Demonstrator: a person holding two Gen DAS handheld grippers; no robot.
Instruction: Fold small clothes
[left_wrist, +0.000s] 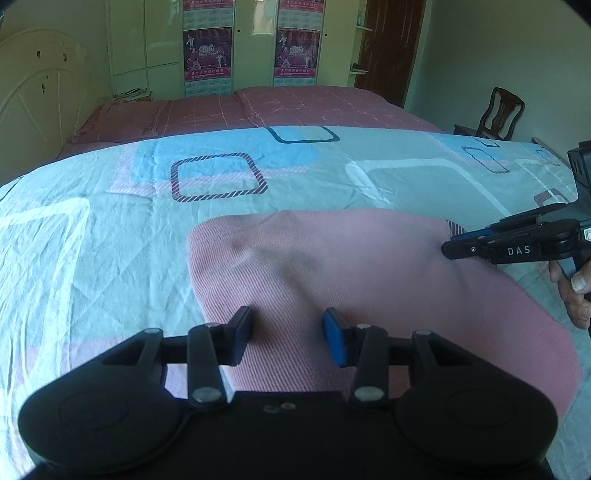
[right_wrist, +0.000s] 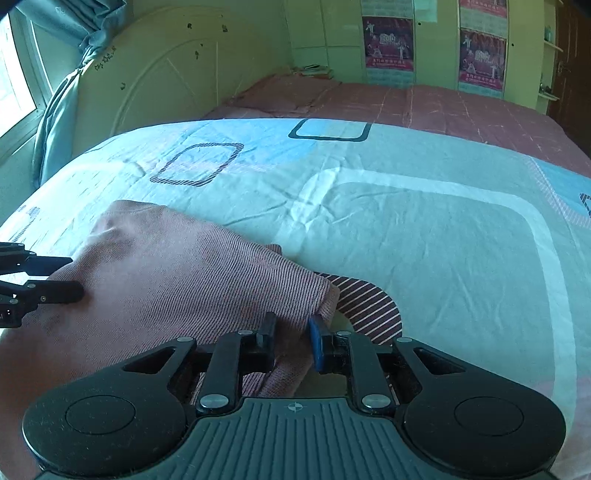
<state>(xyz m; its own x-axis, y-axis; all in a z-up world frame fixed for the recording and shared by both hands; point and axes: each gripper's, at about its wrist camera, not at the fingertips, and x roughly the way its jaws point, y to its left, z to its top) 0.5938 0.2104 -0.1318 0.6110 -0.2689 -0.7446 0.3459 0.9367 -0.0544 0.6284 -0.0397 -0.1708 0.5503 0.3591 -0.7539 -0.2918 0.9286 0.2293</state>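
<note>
A pink ribbed garment (left_wrist: 332, 273) lies folded on the light blue patterned bedsheet (left_wrist: 110, 229). My left gripper (left_wrist: 288, 332) is open over its near edge, with pink cloth between the fingers. In the right wrist view the garment (right_wrist: 177, 280) fills the lower left, with its striped inner layer (right_wrist: 369, 302) showing at the corner. My right gripper (right_wrist: 291, 338) stands partly open around a bunched corner of the garment. The right gripper also shows in the left wrist view (left_wrist: 454, 249), at the garment's far right edge. The left gripper shows in the right wrist view (right_wrist: 70, 278), at the left edge.
A pink checked bedspread (left_wrist: 295, 107) covers the far half of the bed. A white headboard (right_wrist: 159, 77) stands at the far left, a wardrobe with posters (left_wrist: 251, 44) behind, a wooden chair (left_wrist: 495, 110) at the right. A window with blue curtain (right_wrist: 62, 92) is left.
</note>
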